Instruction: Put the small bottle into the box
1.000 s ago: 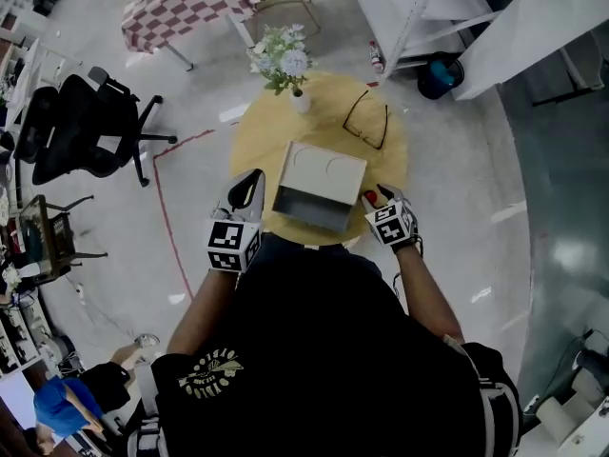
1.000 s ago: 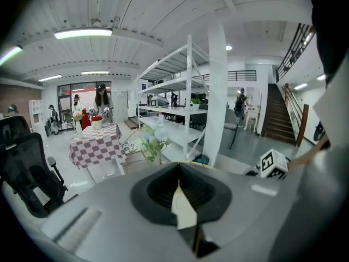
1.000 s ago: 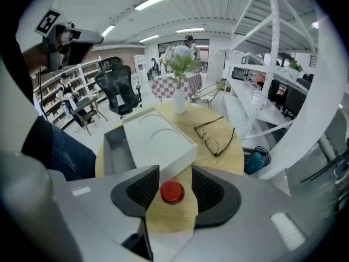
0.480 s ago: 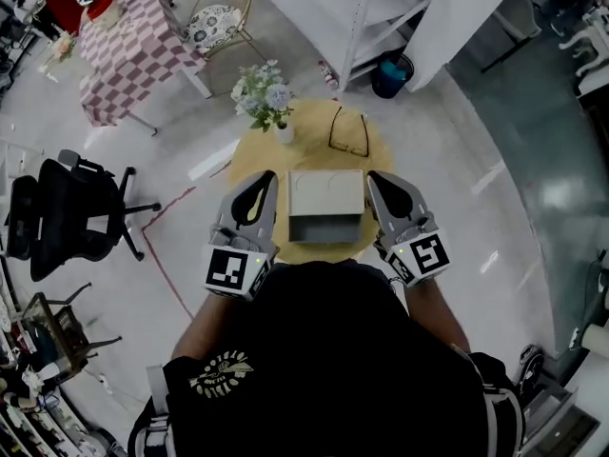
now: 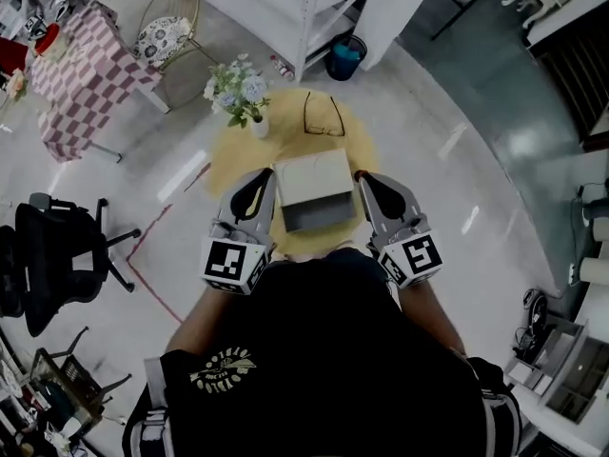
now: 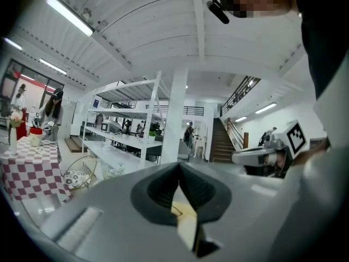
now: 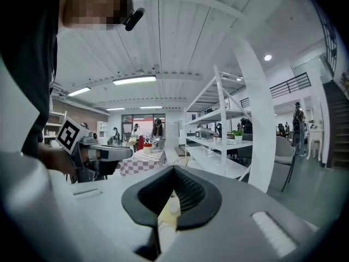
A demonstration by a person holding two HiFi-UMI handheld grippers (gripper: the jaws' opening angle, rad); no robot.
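Yellow surface (image 5: 231,152) carries the box (image 5: 312,181), flanked by our left gripper (image 5: 261,176) and right gripper (image 5: 365,178), jaws closed on nothing; bottle unseen, we judge it boxed, so next we withdraw.

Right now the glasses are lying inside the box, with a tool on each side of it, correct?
No. The head view shows the glasses lying on the yellow table beyond the box, not inside it. The rest holds.

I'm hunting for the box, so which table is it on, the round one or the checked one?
The round yellow table holds the box, beside a flower vase and glasses; the checked-cloth table stands apart at the far left.
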